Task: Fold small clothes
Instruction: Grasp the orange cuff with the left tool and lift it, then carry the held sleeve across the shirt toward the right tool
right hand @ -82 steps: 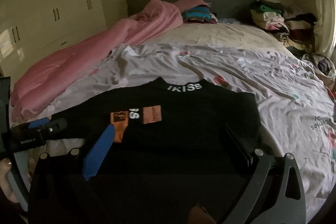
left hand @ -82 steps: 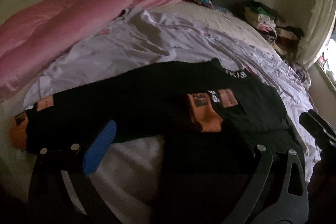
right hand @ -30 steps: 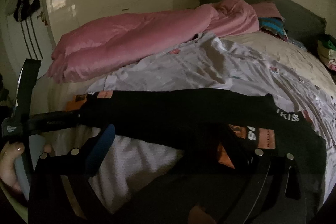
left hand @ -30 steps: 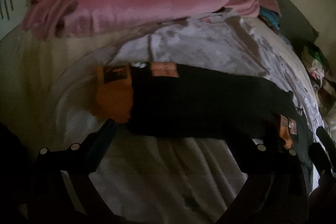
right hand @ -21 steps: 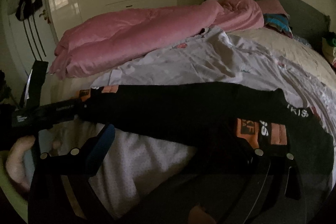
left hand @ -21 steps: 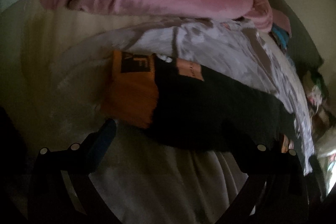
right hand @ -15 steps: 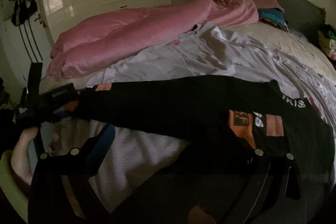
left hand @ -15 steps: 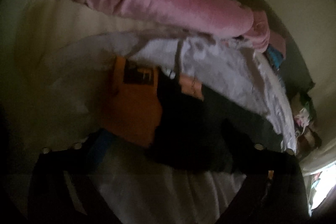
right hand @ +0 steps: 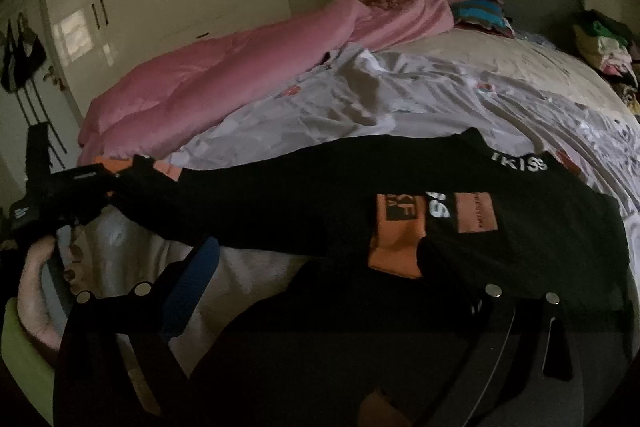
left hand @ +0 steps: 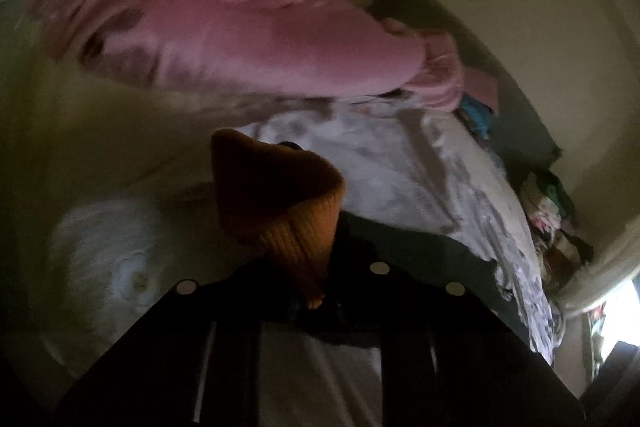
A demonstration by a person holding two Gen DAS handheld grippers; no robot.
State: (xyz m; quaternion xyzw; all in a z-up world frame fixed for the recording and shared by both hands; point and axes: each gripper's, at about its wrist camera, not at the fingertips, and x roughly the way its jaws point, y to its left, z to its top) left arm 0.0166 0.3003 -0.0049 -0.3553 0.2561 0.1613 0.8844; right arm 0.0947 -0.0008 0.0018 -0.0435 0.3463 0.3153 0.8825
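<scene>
Orange ribbed cuff [left hand: 296,223] of the black sweater [right hand: 360,195] sits pinched in the left tongs [left hand: 316,291]: jaws have just been closing and now stand almost fully together with the cuff between them, cuff end sticking up and bunched above the pads. From the right wrist view the left tongs [right hand: 86,193] show at the far left edge of the bed [right hand: 460,99], clamped on that sleeve end, with the sleeve stretched out level from there to the sweater body. Right tongs [right hand: 340,291] are wide open, blue pad [right hand: 190,287] on the left finger clear to see, right finger dark against the fabric. Sweater's lower body lies between and under the two fingers; cannot tell whether either pad touches the cloth, nothing is pinched. Sweater lies spread across the near part of the bed on a pale printed sheet [right hand: 400,107], collar lettering toward the right, second orange cuff [right hand: 396,243] folded onto the chest just ahead of the right finger. Pink duvet [right hand: 240,67] is bunched behind, well apart from the sweater.
</scene>
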